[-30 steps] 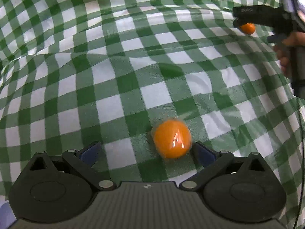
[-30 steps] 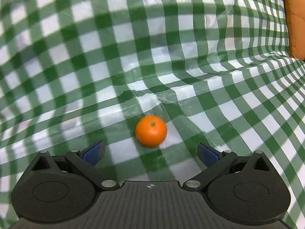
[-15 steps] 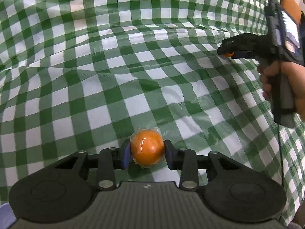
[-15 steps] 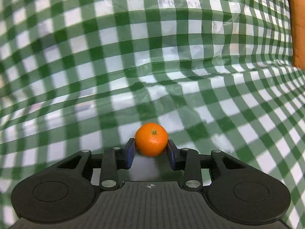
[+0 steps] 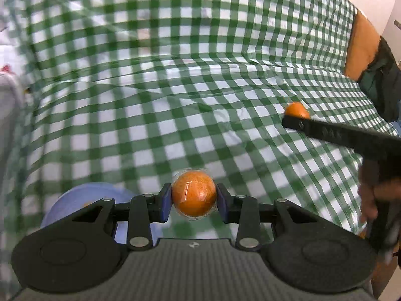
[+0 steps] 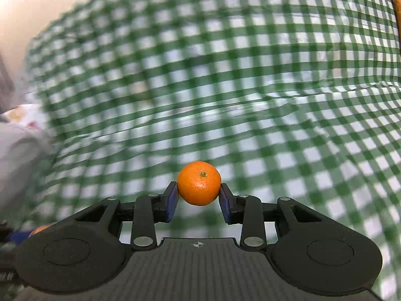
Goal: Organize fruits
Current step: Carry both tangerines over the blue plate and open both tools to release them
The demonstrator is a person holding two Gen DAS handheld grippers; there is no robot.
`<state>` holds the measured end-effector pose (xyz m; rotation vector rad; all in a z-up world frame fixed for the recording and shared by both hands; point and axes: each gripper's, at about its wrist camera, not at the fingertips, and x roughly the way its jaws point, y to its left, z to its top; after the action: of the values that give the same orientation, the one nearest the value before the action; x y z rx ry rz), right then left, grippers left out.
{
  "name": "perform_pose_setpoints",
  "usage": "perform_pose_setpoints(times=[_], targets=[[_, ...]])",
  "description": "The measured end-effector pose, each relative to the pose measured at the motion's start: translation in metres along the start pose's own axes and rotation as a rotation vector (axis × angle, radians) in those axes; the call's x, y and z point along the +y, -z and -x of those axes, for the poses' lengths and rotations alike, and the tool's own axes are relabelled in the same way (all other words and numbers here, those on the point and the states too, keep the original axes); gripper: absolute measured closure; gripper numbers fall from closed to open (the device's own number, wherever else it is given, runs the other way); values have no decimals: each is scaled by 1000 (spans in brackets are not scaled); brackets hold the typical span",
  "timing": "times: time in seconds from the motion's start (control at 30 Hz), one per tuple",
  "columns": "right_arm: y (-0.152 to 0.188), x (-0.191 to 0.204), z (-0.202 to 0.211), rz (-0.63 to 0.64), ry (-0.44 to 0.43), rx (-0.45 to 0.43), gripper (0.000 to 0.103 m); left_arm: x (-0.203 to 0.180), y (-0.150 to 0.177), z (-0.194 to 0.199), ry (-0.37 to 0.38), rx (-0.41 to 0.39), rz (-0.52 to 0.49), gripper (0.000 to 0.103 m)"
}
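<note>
My left gripper [image 5: 194, 202] is shut on a plastic-wrapped orange [image 5: 194, 193] and holds it above the green checked cloth [image 5: 175, 87]. A pale blue bowl [image 5: 82, 200] lies just below and left of it. My right gripper [image 6: 199, 195] is shut on a bare tangerine [image 6: 199, 183] with its green stem facing up, also lifted off the cloth. In the left wrist view the right gripper [image 5: 290, 120] reaches in from the right with that tangerine [image 5: 297, 110] at its tip.
An orange cushion [image 5: 361, 47] and a dark bag [image 5: 383, 80] sit at the far right edge. A grey-white bundle [image 6: 17, 145] lies at the left. The cloth is wrinkled with folds across the middle.
Both grippers have lifted their fruit off the cloth and swung left; the blue bowl has come into the left wrist view. A second ago both were open around the fruit.
</note>
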<state>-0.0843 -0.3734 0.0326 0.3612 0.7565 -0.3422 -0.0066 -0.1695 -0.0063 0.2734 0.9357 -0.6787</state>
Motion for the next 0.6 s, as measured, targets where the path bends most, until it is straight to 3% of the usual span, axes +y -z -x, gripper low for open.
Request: perform_pose_setpoints(times=[0.27, 0.6], targets=[[59, 85, 107, 18, -68, 52, 66, 30, 63, 90, -39, -2, 39, 62], [119, 169, 183, 106, -209, 98, 66, 61, 128, 180, -132, -53, 131, 62]])
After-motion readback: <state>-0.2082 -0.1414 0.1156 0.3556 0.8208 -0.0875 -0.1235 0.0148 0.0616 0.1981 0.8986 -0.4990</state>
